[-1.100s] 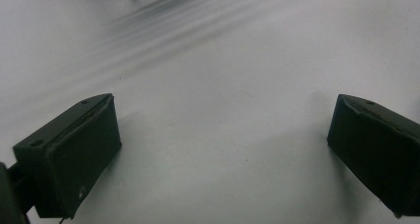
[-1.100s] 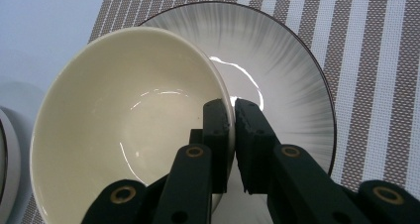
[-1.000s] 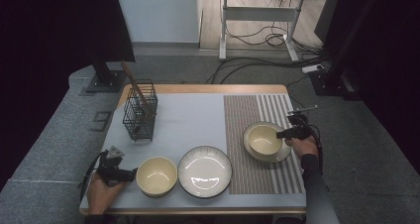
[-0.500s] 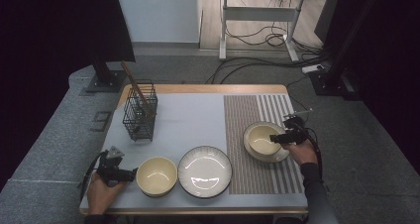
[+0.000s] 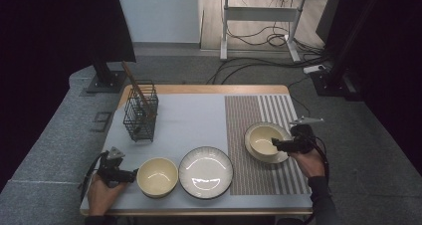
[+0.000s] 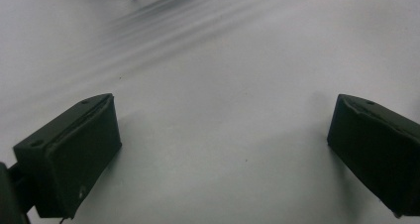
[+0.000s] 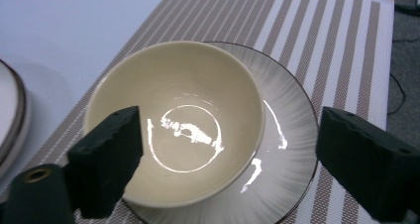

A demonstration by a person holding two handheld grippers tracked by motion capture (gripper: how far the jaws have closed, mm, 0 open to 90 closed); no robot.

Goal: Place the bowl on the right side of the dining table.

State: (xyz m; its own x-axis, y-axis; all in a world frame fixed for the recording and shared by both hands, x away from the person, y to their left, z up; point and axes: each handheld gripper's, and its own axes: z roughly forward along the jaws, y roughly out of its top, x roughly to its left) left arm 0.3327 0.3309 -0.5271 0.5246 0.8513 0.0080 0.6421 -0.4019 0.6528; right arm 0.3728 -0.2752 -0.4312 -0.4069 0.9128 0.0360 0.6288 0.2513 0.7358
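The right gripper [image 5: 276, 144] has let go of the cream bowl [image 5: 263, 139], jaws just spread wide, drawn back off its rim. That bowl sits on a plate [image 7: 297, 149], whose ribbed rim the right gripper view reveals. The left gripper [image 6: 223, 149] gapes empty over bare mat.

- There are no words, numbers, labels or signs to read in any of the views.
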